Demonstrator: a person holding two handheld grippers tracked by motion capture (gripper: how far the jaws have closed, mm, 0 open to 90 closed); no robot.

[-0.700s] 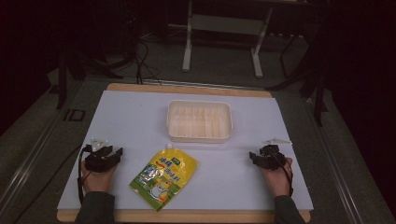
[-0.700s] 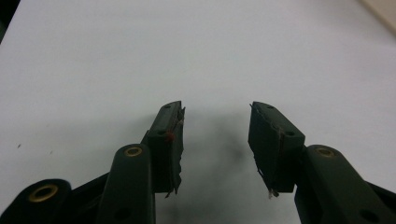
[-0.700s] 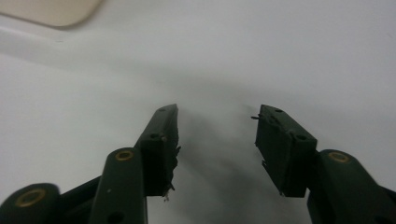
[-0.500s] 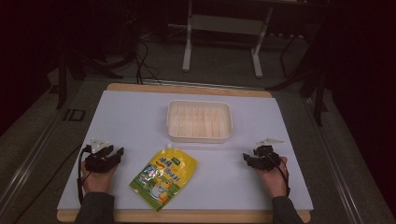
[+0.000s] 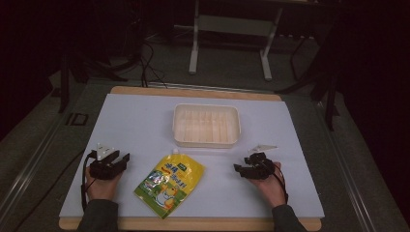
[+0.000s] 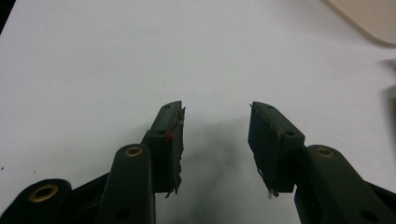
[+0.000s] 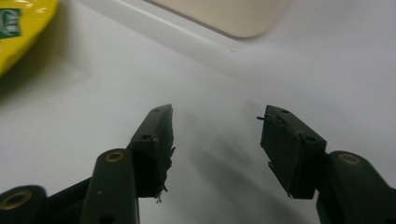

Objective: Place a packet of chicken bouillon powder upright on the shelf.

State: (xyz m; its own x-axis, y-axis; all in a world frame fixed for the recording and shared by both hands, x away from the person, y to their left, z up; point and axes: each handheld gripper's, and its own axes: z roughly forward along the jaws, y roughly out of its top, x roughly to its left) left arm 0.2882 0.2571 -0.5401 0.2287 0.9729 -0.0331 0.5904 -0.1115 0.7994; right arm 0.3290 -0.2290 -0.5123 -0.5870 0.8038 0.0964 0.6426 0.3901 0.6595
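Yellow pouch (image 5: pixel 169 182) flat on the white table (image 5: pixel 145 125), just near-side of the cream tray (image 5: pixel 206 125), seen from the high view; left gripper (image 5: pixel 121 158) left of the pouch, right gripper (image 5: pixel 240 169) right of it, both apart from it. Left gripper view: jaws spread wide, empty, tray corner (image 6: pixel 369 18) beyond. Right gripper view: jaws wide apart, holding nothing; pouch edge (image 7: pixel 21 32) upper left, tray (image 7: pixel 224 16) ahead.
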